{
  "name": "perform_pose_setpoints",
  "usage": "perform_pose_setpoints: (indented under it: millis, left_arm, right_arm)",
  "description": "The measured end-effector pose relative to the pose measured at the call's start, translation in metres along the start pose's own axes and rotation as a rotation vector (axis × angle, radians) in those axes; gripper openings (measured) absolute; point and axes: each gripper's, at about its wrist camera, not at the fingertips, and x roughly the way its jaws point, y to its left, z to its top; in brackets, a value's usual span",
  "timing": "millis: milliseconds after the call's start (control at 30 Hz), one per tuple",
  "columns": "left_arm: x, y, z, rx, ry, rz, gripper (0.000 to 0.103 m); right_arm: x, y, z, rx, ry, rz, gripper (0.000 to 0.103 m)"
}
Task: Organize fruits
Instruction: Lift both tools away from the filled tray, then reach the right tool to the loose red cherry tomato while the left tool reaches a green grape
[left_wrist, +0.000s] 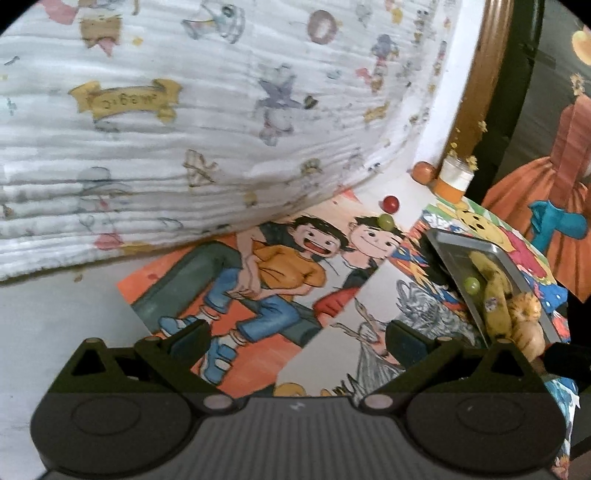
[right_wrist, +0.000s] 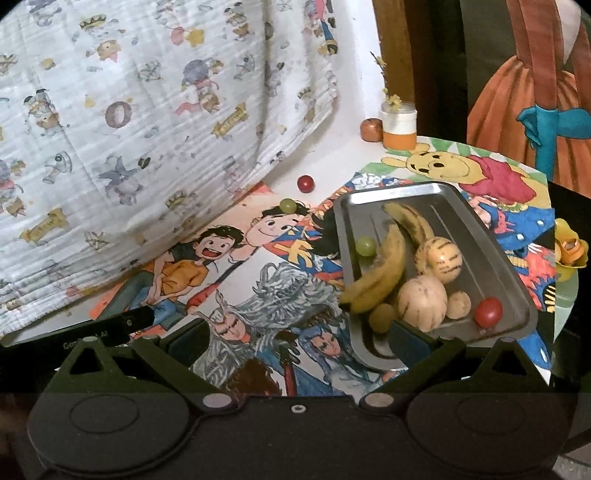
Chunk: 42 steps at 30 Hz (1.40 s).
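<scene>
tray (right_wrist: 506, 258): metal, sits on the drawings at table's right edge; collection pt for the fruit, so landmark for everything below.
in tray: 2 bananas (right_wrist: 388, 269) across the middle, striped yellow melons (right_wrist: 441, 258) just right of them, green grape (right_wrist: 365, 246) by the left wall, red cherry tomato (right_wrist: 488, 312) at near-right corner. Packed to the near end, prob. because the far end is kept free for more.
loose fruit: green grape on table (right_wrist: 287, 205) just beyond tray's far-left corner; red ball fruit (right_wrist: 306, 183) a bit further out the same way, near the quilt (right_wrist: 129, 129). Both outside tray = still to sort.
orange fruit (right_wrist: 371, 129): beyond tray's far end, touching a small jar (right_wrist: 399, 127); may be decor, can't tell.
left tool (left_wrist: 295, 339): spread wide, holds nothing; left of tray, low over the drawings, aimed toward the loose grape (left_wrist: 386, 220). Likely picker.
right tool (right_wrist: 295, 338): spread wide, holds nothing; at tray's near-left corner, right finger over the rim.
progress: mostly done, judging by the tray load; 2 small pcs left.
risk: round fruit rolls on paper; close slow.
</scene>
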Motion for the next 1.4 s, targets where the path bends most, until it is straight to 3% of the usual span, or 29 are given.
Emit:
perform_pose_setpoints:
  millis: [300,600,933,1167,1300,1400]
  left_arm:
    - [0.007,0.004,0.011,0.013,-0.009,0.013,0.103]
    - [0.026,-0.01,0.037,0.044,-0.033,-0.009,0.103]
    - [0.079,-0.052,0.079,0.14,-0.088,-0.061,0.103]
    - [0.128,-0.073,0.097,0.161,-0.086,-0.119,0.103]
    - [0.153,-0.082,0.099,0.175,-0.099,-0.146,0.103]
    - [0.17,-0.087,0.1,0.132,-0.104,-0.181,0.103]
  right_arm:
    - [0.012,-0.001,0.021,-0.059,-0.023,0.006,0.102]
    - [0.025,-0.011,0.096,-0.176,-0.098,0.074,0.102]
    - [0.09,-0.023,0.193,-0.205,-0.078,0.105,0.102]
    - [0.145,-0.029,0.212,-0.257,-0.1,0.144,0.102]
    - [0.182,-0.038,0.218,-0.234,-0.092,0.183,0.102]
    - [0.212,-0.047,0.222,-0.187,-0.059,0.22,0.101]
